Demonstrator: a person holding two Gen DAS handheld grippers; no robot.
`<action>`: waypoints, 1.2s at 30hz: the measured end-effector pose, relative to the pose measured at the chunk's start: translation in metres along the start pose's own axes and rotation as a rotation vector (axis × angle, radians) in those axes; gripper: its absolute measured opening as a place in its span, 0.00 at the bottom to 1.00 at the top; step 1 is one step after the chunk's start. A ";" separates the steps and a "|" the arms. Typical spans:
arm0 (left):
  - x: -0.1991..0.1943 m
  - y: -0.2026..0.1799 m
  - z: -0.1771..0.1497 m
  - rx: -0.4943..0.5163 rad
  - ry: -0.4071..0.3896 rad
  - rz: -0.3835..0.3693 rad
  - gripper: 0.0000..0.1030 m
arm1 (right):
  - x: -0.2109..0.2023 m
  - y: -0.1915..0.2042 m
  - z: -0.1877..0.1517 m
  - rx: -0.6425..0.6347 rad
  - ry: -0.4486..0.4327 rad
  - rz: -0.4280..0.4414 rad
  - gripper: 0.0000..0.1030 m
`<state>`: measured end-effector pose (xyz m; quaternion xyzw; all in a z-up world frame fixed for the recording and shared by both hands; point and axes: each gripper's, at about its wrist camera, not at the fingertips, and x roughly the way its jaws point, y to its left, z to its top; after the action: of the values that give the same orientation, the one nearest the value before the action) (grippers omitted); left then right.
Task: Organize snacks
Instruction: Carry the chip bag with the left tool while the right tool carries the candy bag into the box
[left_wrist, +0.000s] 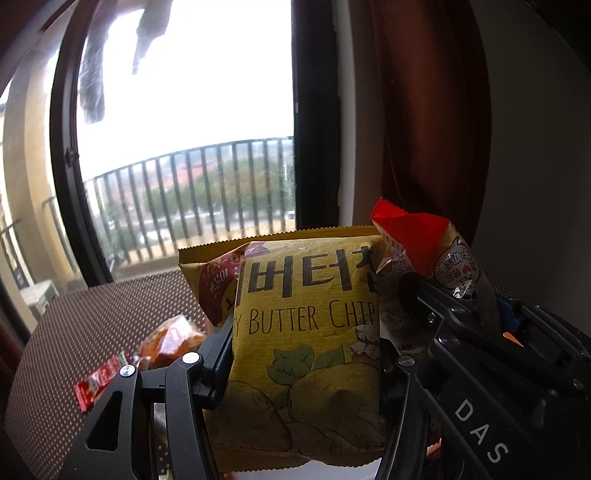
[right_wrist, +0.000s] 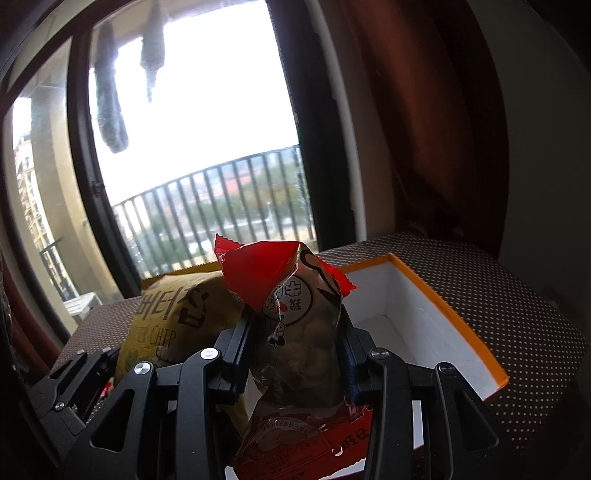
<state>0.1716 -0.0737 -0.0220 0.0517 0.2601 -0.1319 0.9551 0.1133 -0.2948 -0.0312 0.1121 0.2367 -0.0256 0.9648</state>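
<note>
Looking over the dotted table, I judged the sorting barely under way: the box on the right, white inside with an orange rim, stood open and, where I could see into it, held nothing. Both bags in hand were raised above the table, side by side, just left of the box. My left gripper was clamped on the chip bag, a puffy yellow pack with potato drawings, held upright. My right gripper pinched the red bag, smaller, clear-bodied with a crumpled red top and pale lumps inside. Left behind on the table's left side were an orange pack and a red stick, both yet to be sorted.
</note>
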 end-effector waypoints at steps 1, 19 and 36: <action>0.004 0.000 0.000 -0.004 0.010 -0.015 0.57 | 0.002 -0.004 0.001 0.010 0.004 -0.003 0.42; 0.087 0.001 0.015 0.021 0.245 -0.090 0.60 | 0.041 -0.045 0.001 0.079 0.079 -0.097 0.42; 0.123 0.003 0.018 0.010 0.444 -0.115 0.75 | 0.073 -0.030 0.016 0.023 0.176 -0.069 0.43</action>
<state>0.2831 -0.1013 -0.0695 0.0691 0.4658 -0.1728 0.8651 0.1817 -0.3270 -0.0573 0.1166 0.3241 -0.0516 0.9374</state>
